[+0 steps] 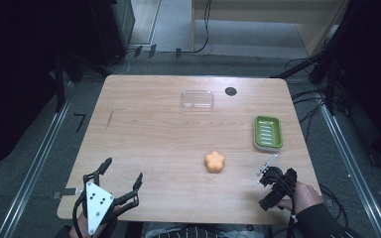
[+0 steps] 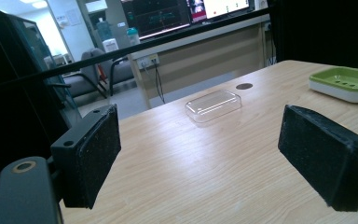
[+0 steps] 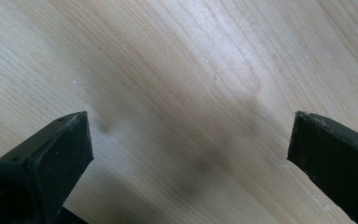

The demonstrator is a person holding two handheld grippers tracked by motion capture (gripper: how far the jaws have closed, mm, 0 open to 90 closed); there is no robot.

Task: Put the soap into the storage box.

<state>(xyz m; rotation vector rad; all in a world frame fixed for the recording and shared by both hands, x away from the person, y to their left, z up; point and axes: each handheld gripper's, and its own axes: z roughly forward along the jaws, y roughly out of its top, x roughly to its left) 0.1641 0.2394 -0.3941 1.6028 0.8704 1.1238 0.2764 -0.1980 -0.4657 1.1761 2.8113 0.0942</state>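
Both tools are hovering with jaws apart, gripping nothing: the left tool [image 1: 121, 176] at the near left bench edge, the right tool [image 1: 277, 186] near right. The orange flower-shaped soap [image 1: 215, 161] is lying mid-bench [image 1: 144, 134], nearer the right tool.

Risk: the rounded soap is likely to slip from an off-centre pinch.

Count: one soap, one green ribbed soap dish [image 1: 268, 132], one clear plastic lid [image 1: 197, 99].

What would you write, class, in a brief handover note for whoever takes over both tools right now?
Left tool: open, holding nothing, at the near left of the wooden table.
Right tool: open, holding nothing, pointed down at bare wood near the right edge.
Orange flower-shaped soap: loose, mid-table.
Green ribbed soap dish: right side, nothing in it.
Clear plastic lid: at the far side.
Done: nothing grasped.
Left: probably soap into dish, then lid.
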